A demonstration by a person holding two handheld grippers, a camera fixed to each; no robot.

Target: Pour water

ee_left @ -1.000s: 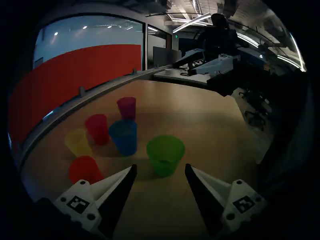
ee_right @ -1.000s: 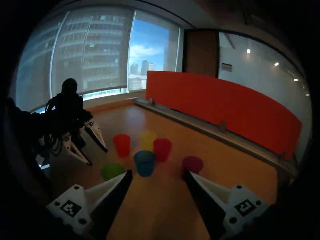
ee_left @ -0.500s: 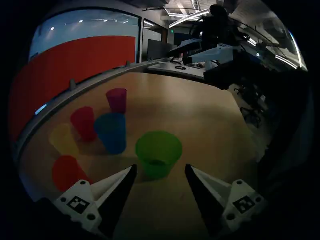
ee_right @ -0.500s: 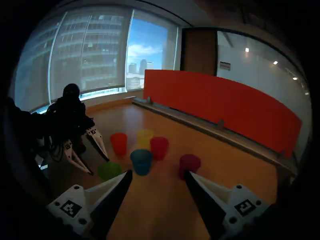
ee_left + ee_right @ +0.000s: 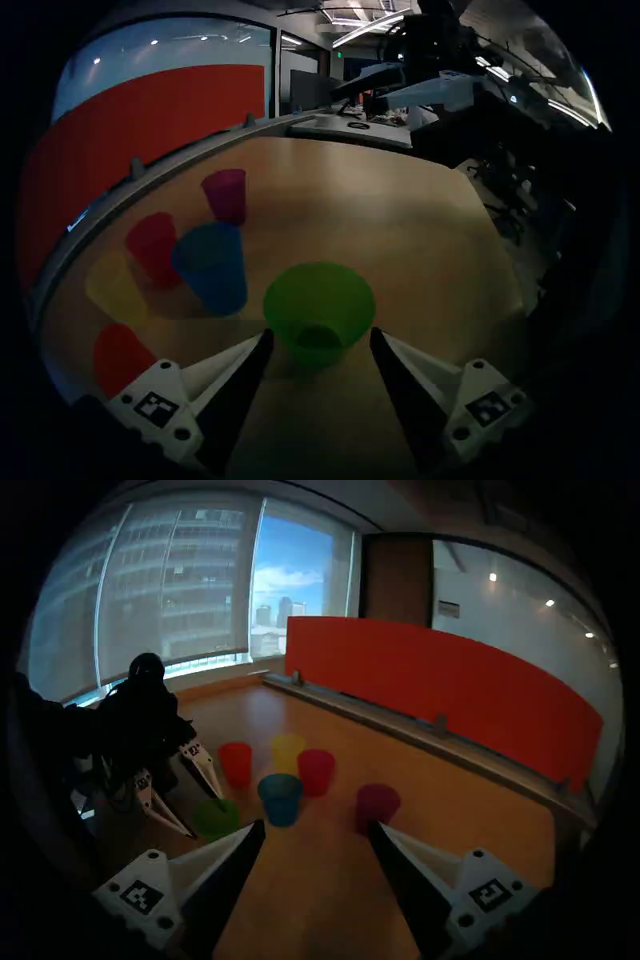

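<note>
Standing upright on the counter (image 5: 416,232), the green cup (image 5: 319,312) lies between the tips of the left gripper (image 5: 321,333), whose jaws are wide open and hold nothing; the cup's contents are indistinct. An orange cup (image 5: 116,360) is part-hidden behind one finger. The right gripper (image 5: 316,823), jaws spread and empty, is well apart from the cups, facing sunlit windows (image 5: 176,584).

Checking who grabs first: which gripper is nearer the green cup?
Left. The left gripper has the green cup just ahead, between its open fingers. The right gripper hangs farther back, with the cup off to its left.
</note>
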